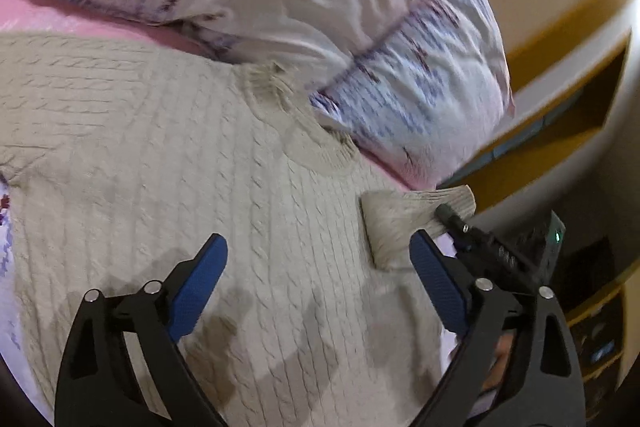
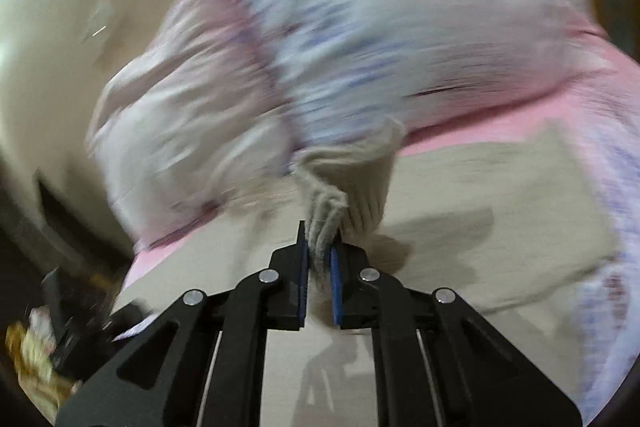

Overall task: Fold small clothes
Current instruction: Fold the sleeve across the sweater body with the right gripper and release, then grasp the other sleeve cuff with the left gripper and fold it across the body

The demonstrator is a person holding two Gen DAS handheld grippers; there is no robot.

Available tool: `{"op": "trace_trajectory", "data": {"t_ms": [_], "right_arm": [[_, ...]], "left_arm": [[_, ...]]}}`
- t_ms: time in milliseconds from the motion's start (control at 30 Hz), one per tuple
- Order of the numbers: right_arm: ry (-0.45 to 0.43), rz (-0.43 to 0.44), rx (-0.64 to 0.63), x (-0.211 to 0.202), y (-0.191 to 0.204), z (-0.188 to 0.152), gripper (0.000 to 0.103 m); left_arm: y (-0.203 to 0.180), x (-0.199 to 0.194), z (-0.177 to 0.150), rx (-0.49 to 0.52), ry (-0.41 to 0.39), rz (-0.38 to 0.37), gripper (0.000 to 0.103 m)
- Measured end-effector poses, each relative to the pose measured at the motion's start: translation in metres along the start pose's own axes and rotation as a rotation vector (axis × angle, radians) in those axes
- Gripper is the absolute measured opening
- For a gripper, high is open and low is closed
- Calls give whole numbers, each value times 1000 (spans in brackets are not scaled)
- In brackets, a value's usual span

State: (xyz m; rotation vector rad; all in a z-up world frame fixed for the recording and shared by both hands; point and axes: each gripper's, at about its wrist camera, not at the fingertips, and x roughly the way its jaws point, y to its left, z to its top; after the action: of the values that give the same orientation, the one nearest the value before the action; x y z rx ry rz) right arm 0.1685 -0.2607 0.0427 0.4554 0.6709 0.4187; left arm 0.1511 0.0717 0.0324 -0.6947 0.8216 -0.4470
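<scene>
A beige cable-knit sweater (image 1: 168, 163) lies spread on the bed, its round neck (image 1: 292, 115) toward the pillow. My left gripper (image 1: 316, 259) is open just above the sweater's body, holding nothing. My right gripper (image 2: 319, 247) is shut on the sweater's ribbed sleeve cuff (image 2: 332, 203) and holds it lifted over the sweater; the view is blurred. In the left wrist view the same cuff (image 1: 404, 219) shows at the right, with the right gripper's dark tip (image 1: 452, 217) on it.
A white pillow with purple print (image 1: 420, 83) lies behind the sweater on a pink sheet (image 1: 80, 23). A yellow-edged bed frame or shelf (image 1: 568, 75) stands to the right. Dark clutter (image 2: 44, 331) lies at the lower left of the right wrist view.
</scene>
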Motion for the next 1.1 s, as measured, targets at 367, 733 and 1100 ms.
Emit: {"op": "trace_trajectory", "data": {"t_ms": [367,733,1100], "right_arm": [[343,98,-114,106,61,-51,36],[-44,-295,-61,-44,-46,2,52],[65,-558,-32,-85,-141,-19,38]], "left_arm": [[29,-3,12,-108,-1,33,87],[8,50,4,-84,139,40,65],[2,64,6,-47,153,94,44]]}}
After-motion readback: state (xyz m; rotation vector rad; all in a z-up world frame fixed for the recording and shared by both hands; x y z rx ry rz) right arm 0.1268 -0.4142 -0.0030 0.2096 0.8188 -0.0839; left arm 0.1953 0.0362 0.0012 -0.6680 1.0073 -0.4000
